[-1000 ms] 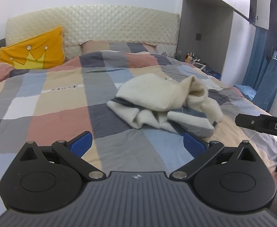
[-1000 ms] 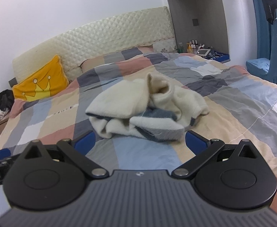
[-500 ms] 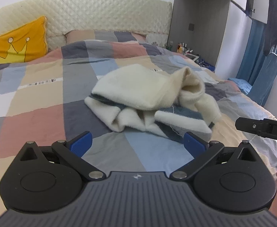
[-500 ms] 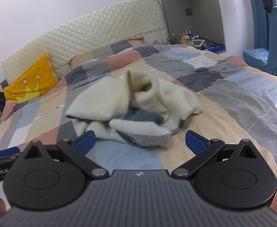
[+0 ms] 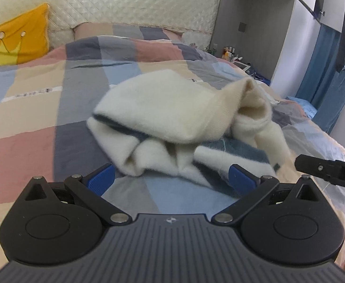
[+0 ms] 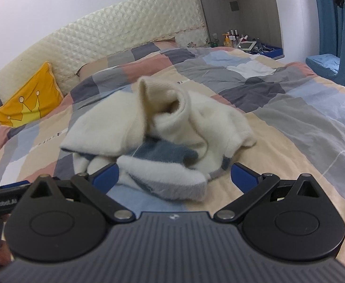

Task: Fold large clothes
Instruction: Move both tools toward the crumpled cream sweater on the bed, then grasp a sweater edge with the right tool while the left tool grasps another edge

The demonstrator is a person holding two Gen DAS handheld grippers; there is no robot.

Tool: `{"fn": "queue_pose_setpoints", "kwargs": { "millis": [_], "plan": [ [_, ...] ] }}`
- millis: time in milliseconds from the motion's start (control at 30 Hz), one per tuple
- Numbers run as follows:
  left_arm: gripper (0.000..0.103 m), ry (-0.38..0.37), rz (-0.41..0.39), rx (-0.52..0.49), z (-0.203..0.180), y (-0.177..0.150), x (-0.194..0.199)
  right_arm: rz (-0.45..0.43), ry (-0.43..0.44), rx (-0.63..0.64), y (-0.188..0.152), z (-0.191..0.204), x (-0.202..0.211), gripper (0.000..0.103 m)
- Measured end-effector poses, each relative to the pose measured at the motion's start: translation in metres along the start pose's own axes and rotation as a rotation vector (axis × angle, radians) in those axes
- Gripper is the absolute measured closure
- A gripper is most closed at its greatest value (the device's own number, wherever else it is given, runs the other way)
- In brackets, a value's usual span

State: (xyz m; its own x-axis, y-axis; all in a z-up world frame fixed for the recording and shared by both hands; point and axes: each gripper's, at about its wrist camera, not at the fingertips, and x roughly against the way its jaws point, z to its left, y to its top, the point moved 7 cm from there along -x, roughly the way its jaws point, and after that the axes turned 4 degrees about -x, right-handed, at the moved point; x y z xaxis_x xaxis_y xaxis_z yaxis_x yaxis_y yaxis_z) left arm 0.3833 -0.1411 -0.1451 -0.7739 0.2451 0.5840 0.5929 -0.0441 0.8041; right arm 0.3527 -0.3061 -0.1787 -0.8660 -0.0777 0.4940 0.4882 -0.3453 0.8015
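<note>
A crumpled cream sweater with blue-grey stripes [image 5: 172, 122] lies in a heap on the checked bedspread [image 5: 31, 108]. My left gripper [image 5: 171, 179] is open, its blue pads just short of the sweater's near edge. In the right wrist view the sweater [image 6: 163, 136] lies right in front of my right gripper [image 6: 174, 176], which is open with the near fold between its blue pads. The right gripper's body also shows in the left wrist view [image 5: 330, 174], and the left gripper's body shows in the right wrist view [image 6: 5, 195].
A yellow crown cushion [image 5: 14, 44] leans on the quilted headboard [image 5: 125, 11]. A bedside niche holds small bottles [image 6: 233, 37]. Blue fabric hangs at the right [image 5: 325, 89]. The bed's right edge [image 5: 337, 146] drops off near my right gripper.
Both grippers have moved forward toward the sweater, which now looks larger and sits at their pads. Both stay open.
</note>
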Motion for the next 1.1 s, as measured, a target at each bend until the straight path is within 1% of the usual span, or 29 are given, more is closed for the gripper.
{"fn": "queue_pose_setpoints", "kwargs": {
  "millis": [167,267,333,367,400,433,500,533,600,633,700,767,867,933,1000,1067,1100],
  "plan": [
    [0.0,-0.042,-0.006,-0.012,-0.01,0.006,-0.037,-0.011,0.005,0.023,0.01,0.001,-0.027,0.0],
    [0.0,-0.053,0.006,-0.001,-0.012,0.01,-0.065,-0.03,0.001,0.003,0.02,-0.004,-0.042,0.001],
    [0.0,-0.064,0.01,0.016,-0.009,0.011,-0.081,-0.041,-0.005,-0.011,0.026,-0.008,-0.051,0.007],
    [0.0,-0.064,0.011,0.029,-0.007,0.013,-0.09,-0.041,0.003,-0.018,0.029,-0.009,-0.055,0.008],
    [0.0,-0.069,0.013,0.041,-0.003,0.013,-0.098,-0.038,0.011,-0.024,0.031,-0.01,-0.061,0.013],
    [0.0,-0.081,0.015,0.062,0.0,0.015,-0.106,-0.034,0.014,-0.029,0.033,-0.011,-0.066,0.023],
    [0.001,-0.113,0.018,0.119,0.008,0.017,-0.121,-0.021,-0.001,-0.031,0.035,-0.012,-0.08,0.032],
    [0.002,-0.128,0.02,0.147,0.011,0.018,-0.126,-0.016,0.003,-0.035,0.036,-0.013,-0.087,0.035],
    [0.006,-0.172,0.016,0.22,0.019,0.022,-0.138,-0.009,0.023,-0.055,0.038,-0.014,-0.098,0.037],
    [0.008,-0.203,0.008,0.26,0.023,0.025,-0.143,-0.011,0.028,-0.063,0.04,-0.014,-0.103,0.043],
    [0.011,-0.244,-0.001,0.32,0.028,0.028,-0.153,-0.012,0.033,-0.07,0.042,-0.014,-0.113,0.05],
    [0.015,-0.254,0.014,0.372,0.034,0.029,-0.163,-0.017,0.057,-0.09,0.045,-0.013,-0.12,0.051],
    [0.016,-0.258,0.035,0.428,0.039,0.025,-0.177,-0.03,0.065,-0.112,0.047,-0.012,-0.129,0.051],
    [0.016,-0.262,0.045,0.433,0.04,0.025,-0.184,-0.02,0.089,-0.151,0.048,-0.014,-0.137,0.05],
    [0.023,-0.262,0.029,0.473,0.046,0.029,-0.187,-0.008,0.104,-0.165,0.05,-0.015,-0.145,0.05],
    [0.039,-0.263,0.022,0.519,0.052,0.031,-0.191,-0.028,0.109,-0.149,0.053,-0.014,-0.149,0.05],
    [0.043,-0.285,0.026,0.547,0.055,0.032,-0.195,-0.023,0.114,-0.155,0.054,-0.014,-0.152,0.05]
  ]
}}
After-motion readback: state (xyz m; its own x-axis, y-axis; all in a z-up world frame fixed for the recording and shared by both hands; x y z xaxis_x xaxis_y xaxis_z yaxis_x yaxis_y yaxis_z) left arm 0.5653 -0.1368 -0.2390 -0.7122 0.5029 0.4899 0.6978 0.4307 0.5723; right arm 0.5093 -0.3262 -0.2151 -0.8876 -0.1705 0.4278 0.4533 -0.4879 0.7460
